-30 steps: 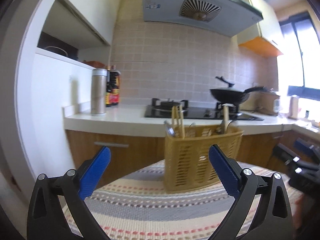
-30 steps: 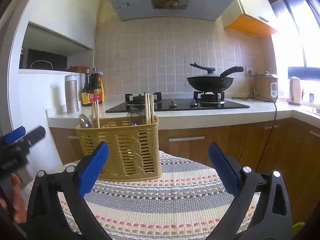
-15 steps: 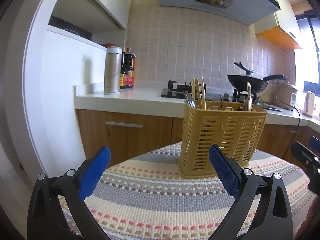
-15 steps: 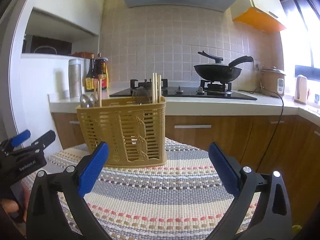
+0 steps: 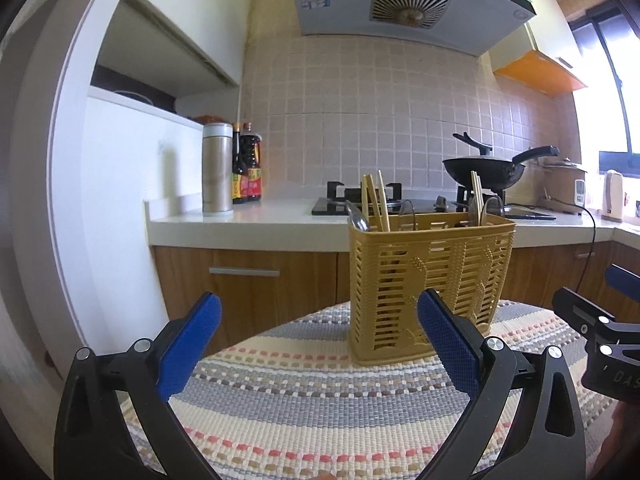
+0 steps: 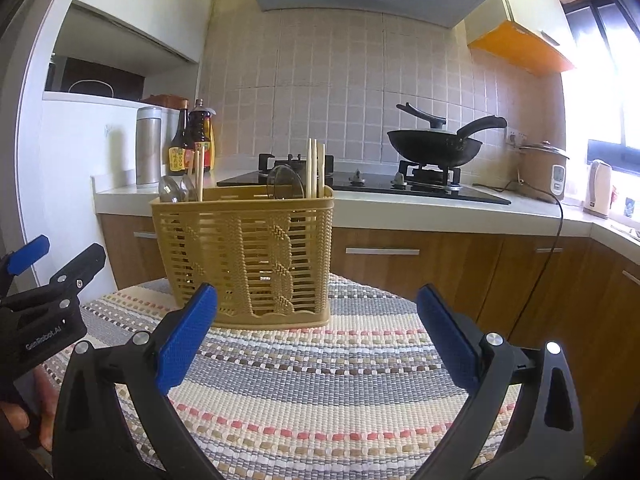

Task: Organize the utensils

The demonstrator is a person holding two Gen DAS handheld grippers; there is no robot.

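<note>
Utensils, wooden chopsticks and metal spoons, stand upright in the tan slotted plastic basket on the striped woven mat covering the table. Left claw and right claw gape, released, holding nothing. No loose utensil shows, which fits either sorting finished or pieces lying out of view. Nothing blocks the basket; behind stands the black wok.
</note>
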